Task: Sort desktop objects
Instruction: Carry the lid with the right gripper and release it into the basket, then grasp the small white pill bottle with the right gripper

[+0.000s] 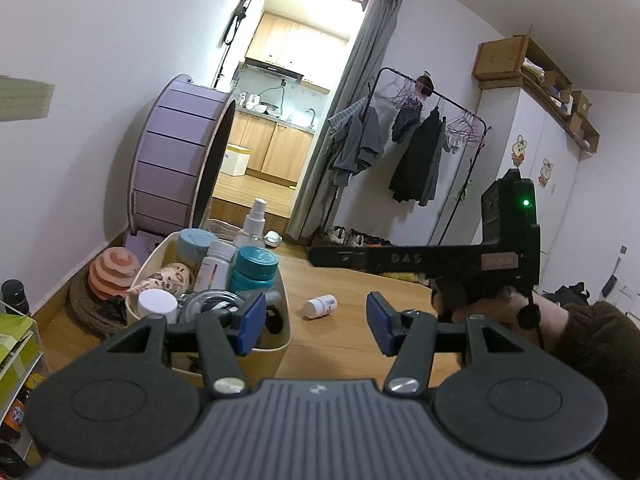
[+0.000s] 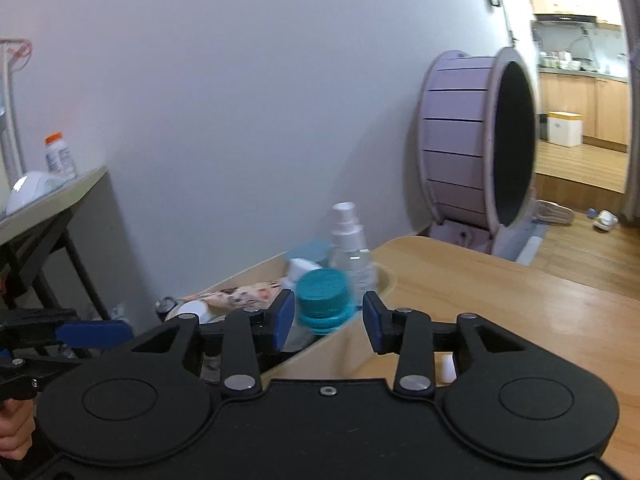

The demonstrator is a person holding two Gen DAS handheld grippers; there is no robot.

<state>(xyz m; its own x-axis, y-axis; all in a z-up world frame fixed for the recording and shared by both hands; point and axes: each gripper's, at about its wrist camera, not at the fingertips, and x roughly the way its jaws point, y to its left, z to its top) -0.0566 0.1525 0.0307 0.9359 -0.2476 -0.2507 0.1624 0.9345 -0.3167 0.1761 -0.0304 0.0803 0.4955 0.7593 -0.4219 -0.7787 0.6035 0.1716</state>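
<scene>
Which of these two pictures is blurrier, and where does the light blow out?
Right wrist view: blurrier, motion smear on the teal-capped jar and spray bottle in the bin. Left wrist view: sharper, the small white bottle on the table is crisp; the bright kitchen doorway overexposes, and fisheye bends the walls.

My left gripper [image 1: 316, 322]: black linkage arms, blue pads [image 1: 252, 322], two silver screws at the pivots, round black discs either side, grey ribbed housing. My right gripper [image 2: 329, 322] has the same build, but a plain black housing with one small centre screw. From the left wrist view its body shows embossed "DAS" lettering and a green LED [image 1: 526, 202]. Right hand [image 1: 490, 310]: bare skin, dark brown sleeve [image 1: 596, 356].
</scene>
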